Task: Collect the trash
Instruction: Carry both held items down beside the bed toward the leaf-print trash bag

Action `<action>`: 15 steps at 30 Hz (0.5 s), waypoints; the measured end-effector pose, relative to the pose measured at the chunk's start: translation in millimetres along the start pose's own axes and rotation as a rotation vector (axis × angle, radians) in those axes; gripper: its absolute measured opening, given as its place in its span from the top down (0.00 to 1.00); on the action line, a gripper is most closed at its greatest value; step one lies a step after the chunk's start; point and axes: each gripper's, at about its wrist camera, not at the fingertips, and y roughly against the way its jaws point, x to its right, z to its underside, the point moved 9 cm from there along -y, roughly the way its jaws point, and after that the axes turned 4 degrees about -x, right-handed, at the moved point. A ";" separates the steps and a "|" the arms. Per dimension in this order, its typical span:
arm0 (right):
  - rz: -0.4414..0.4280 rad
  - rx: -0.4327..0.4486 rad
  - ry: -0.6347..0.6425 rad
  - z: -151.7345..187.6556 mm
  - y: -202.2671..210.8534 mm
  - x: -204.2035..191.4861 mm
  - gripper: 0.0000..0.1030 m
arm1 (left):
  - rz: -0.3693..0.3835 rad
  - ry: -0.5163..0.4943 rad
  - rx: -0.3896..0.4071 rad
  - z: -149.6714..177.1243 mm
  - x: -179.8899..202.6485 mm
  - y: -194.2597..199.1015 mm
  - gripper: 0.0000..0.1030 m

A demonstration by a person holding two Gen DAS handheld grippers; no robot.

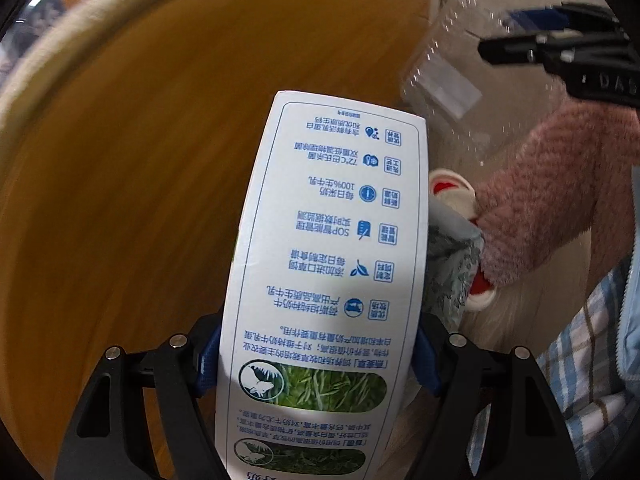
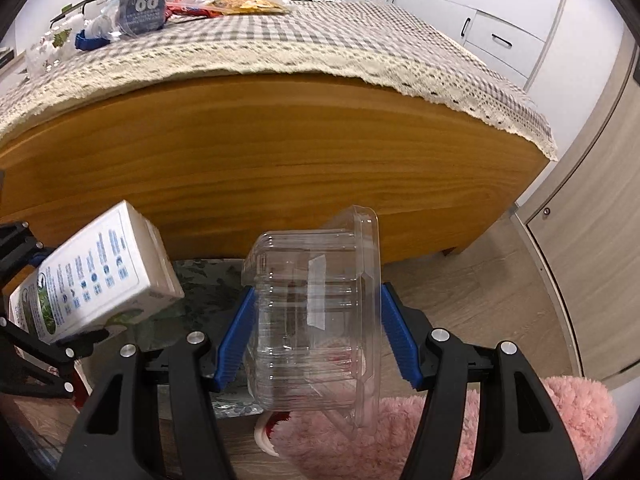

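Wood table side (image 2: 280, 152) behind; L claw (image 1: 316, 356) grips milk carton (image 1: 324, 280), R claw (image 2: 316, 336) clear clamshell (image 2: 316, 312); carton base cut off.

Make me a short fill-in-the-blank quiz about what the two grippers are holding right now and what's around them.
The left gripper is shut on a white milk ____.
The right gripper is shut on a ____ plastic clamshell container.
The checkered cloth over the wooden table has a ____ edge.

Missing words: carton; clear; lace
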 end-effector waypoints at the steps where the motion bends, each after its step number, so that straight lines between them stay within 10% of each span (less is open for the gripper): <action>1: 0.001 -0.007 -0.003 0.8 -2.9 1.8 0.41 | 0.001 -0.014 -0.010 0.1 1.3 -5.6 0.30; 15: 0.031 -0.111 -0.047 -0.2 -50.7 11.4 0.41 | -0.002 -0.213 -0.115 -9.1 12.8 -93.1 0.30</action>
